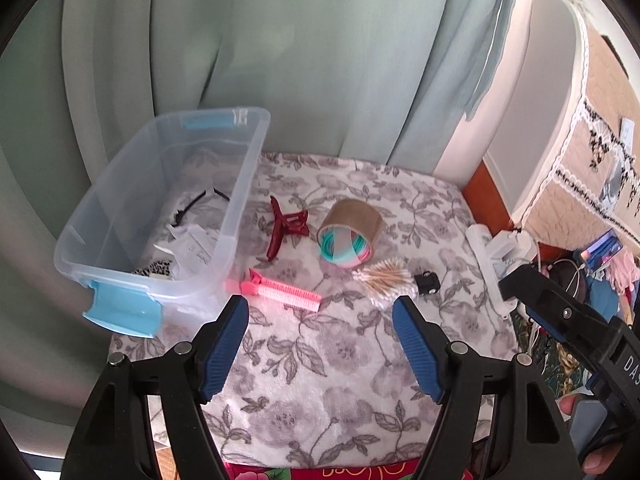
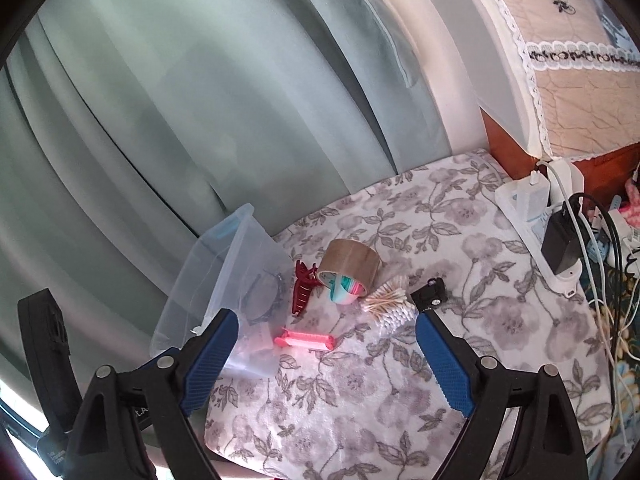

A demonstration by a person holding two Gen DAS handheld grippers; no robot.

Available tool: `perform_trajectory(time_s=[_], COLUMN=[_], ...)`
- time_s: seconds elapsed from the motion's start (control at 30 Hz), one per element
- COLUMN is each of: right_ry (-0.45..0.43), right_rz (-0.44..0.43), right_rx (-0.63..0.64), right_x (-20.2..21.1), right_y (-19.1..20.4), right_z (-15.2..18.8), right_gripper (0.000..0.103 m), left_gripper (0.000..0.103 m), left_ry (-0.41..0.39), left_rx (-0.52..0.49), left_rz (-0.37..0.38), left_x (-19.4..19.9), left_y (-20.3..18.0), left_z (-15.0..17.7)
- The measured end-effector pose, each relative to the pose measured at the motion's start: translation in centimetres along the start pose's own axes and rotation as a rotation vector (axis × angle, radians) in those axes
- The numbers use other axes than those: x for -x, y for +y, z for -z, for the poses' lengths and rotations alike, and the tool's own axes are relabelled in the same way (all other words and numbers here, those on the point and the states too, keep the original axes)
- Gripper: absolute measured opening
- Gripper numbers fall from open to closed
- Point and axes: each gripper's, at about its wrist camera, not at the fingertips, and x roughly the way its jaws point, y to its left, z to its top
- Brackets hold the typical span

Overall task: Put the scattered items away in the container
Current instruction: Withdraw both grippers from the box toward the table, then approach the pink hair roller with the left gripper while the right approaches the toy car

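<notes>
A clear plastic container (image 1: pixel 240 184) with blue latches stands at the left on the floral cloth; a black hair band and white packets lie inside. To its right lie a red claw clip (image 1: pixel 286 228), a brown tape roll (image 1: pixel 352 220) with pastel hair ties in its core, a cotton swab bundle (image 1: pixel 384 280), a small black item (image 1: pixel 428 282) and a pink comb clip (image 1: pixel 280 290). My left gripper (image 1: pixel 320 308) hovers open just short of the pink clip. My right gripper (image 2: pixel 326 320) hangs wide open above the pink comb clip (image 2: pixel 306 341), touching nothing.
A white power strip (image 2: pixel 536 208) with chargers and cables lies along the cloth's right edge. Pale green curtains (image 1: pixel 280 60) hang close behind the container. A wooden cabinet (image 2: pixel 516 136) under a lace cover stands at the back right, with clutter beyond.
</notes>
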Motion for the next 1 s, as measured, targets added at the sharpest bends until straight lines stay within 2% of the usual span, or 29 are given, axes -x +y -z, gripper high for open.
perform_trajectory(time_s=[0.33, 0.63, 0.83, 1.0], right_ry=[0.095, 0.185, 0.227, 0.214], right_rz=[0.063, 0.099, 0.125, 0.12], right_rx=[-0.044, -0.074, -0.07, -0.032], right_x=[-3.7, -7.7, -10.5, -11.9], right_y=[-2.8, -5.2, -6.7, -7.3], right_z=[1.0, 1.7, 1.7, 1.0], right_gripper=[0.092, 0.092, 0.092, 0.092], left_gripper=[0.075, 0.075, 0.075, 0.075], left_ry=[0.111, 0.168, 0.199, 0.216], left_rx=[0.009, 0.009, 0.073, 0.118], left_rz=[-0.014, -0.024, -0.061, -0.118], left_x=[-5.5, -10.3, -13.5, -16.0], left_y=[-0.2, -0.2, 0.4, 0.7], left_z=[1.6, 2.2, 1.6, 1.3])
